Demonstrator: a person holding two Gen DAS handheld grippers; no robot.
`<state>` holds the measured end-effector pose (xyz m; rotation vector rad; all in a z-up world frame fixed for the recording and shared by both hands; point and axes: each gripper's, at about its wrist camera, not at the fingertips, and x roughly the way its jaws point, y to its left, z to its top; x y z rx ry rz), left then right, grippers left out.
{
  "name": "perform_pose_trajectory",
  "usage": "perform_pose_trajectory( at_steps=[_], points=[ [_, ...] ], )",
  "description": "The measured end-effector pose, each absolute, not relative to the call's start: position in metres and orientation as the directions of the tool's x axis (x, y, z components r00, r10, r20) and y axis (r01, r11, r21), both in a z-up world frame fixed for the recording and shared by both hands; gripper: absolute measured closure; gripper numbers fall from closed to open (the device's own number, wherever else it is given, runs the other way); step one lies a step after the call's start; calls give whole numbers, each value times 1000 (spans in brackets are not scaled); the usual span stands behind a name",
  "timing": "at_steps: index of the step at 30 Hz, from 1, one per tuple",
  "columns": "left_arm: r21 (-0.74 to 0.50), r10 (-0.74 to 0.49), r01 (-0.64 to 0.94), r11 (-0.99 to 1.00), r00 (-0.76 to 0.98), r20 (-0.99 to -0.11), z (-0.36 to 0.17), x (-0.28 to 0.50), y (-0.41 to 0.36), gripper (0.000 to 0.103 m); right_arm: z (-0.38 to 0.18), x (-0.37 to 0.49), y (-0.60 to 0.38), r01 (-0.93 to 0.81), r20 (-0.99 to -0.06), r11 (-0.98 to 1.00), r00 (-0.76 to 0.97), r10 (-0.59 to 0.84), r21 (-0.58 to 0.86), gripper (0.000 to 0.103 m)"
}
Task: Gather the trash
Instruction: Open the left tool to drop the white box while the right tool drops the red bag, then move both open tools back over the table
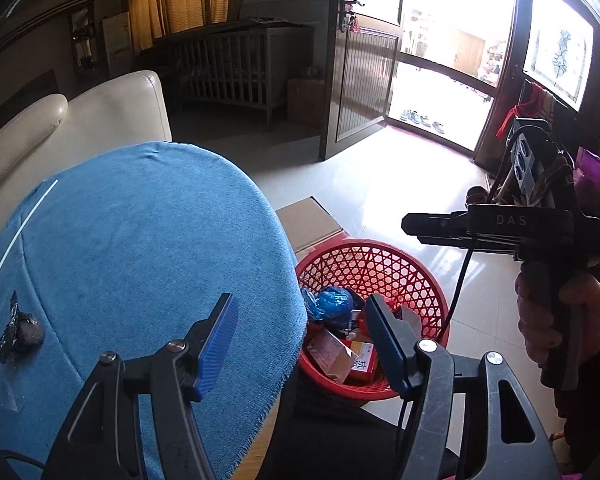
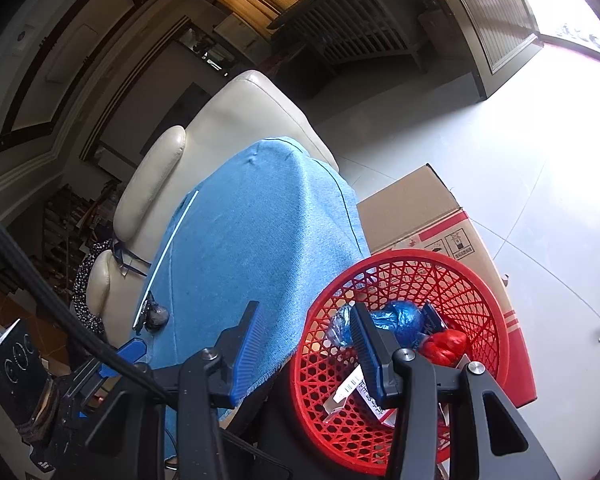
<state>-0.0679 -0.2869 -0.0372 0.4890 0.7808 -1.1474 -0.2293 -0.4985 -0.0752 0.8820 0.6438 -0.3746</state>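
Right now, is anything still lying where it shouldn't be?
Yes. A dark crumpled wrapper and a thin white stick lie on the blue cloth, while other trash is in the red basket. Both grippers hold nothing.

The left wrist view looks forward and down along its own fingers [image 1: 236,340] from close above the near edge of the blue cloth [image 1: 148,240], facing the open doorway [image 1: 452,52] at 1 o'clock. The red basket [image 1: 380,264] sits at 5 o'clock, near the lens. The right wrist view is rolled, looking down from just above the basket [image 2: 404,276] at 5 o'clock, cloth [image 2: 260,240] at centre. Both views share cloth, basket, cream sofa [image 1: 100,120] and cardboard box [image 1: 312,220].
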Motion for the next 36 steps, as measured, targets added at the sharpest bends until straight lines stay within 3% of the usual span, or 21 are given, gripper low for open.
perform_pose_trajectory(
  at_steps=[11, 36],
  points=[
    [-58, -624, 919, 389, 217, -751, -34, -54, -277, 36, -71, -224, -494, 546, -650, 592, 758, -49, 593, 40],
    [-80, -611, 818, 570, 357, -707, -21, 1, -222, 36, -61, -198, -479, 515, -646, 626, 763, -24, 585, 40]
  ],
)
